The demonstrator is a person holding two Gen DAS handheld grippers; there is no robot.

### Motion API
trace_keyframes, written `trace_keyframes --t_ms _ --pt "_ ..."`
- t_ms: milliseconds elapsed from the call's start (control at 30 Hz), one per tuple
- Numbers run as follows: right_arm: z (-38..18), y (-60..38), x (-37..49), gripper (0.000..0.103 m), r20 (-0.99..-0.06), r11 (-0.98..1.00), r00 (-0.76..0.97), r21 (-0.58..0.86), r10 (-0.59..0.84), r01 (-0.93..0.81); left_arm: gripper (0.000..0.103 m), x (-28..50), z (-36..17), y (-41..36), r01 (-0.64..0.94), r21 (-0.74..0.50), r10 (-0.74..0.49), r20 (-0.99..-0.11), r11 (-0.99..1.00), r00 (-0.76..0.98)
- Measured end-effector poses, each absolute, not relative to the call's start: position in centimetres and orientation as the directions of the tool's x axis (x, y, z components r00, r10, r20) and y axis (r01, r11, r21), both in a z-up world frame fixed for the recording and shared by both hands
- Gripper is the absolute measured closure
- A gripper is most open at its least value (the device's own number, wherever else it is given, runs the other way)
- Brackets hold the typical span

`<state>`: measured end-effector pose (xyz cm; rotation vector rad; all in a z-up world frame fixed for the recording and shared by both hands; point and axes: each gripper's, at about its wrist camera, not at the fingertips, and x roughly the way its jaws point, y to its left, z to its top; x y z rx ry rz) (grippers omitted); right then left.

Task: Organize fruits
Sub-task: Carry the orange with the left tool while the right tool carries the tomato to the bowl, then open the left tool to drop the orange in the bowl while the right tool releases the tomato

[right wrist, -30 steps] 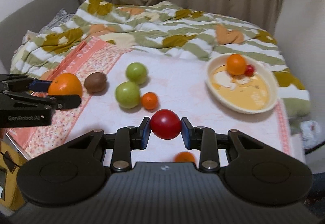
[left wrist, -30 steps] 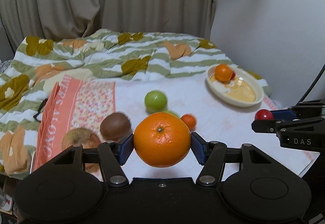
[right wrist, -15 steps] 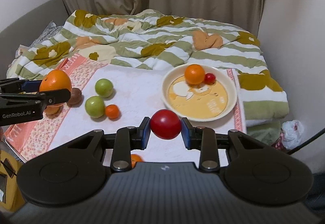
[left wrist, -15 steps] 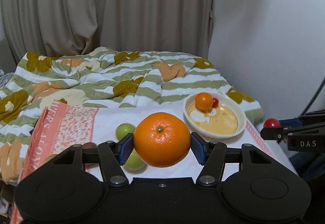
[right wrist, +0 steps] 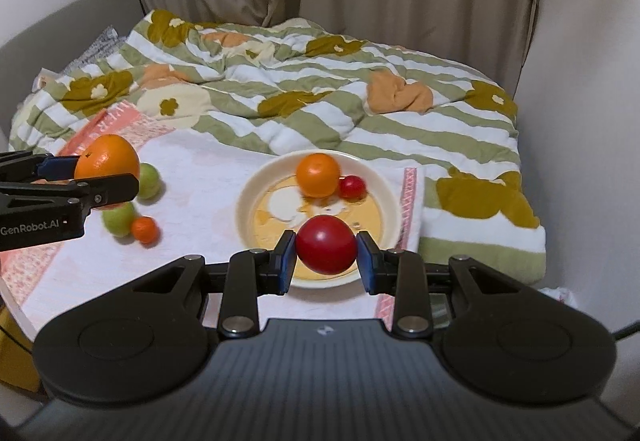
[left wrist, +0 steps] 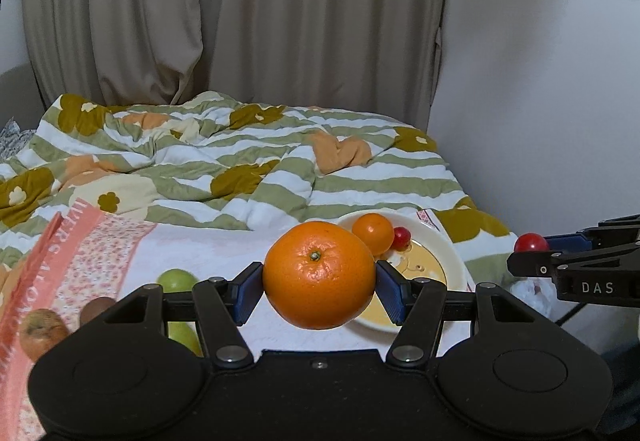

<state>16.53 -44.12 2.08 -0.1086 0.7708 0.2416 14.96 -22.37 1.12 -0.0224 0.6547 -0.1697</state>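
Orange fruit and a small tomato are already lying in the bowl. Left gripper is clamping a big orange, right gripper a tomato, both nearing the bowl. Green apples and a tangerine are waiting at left.

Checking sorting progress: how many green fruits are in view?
2. One green fruit lies on the white cloth just behind the left gripper; the other sits nearer, beside a small orange fruit. The grippers may hide more.
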Motion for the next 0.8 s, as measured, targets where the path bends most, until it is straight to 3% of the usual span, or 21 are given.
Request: trace_keyframes --t_ms 800 --pt "-4.9 -48.0 27.9 0.055 -0.794 0.983 0.593 0.035 0.138 -0.182 0.039 28.3 -9.0 -30.0 0.336 0.064 -0.169 -0.767 0.94 0.619"
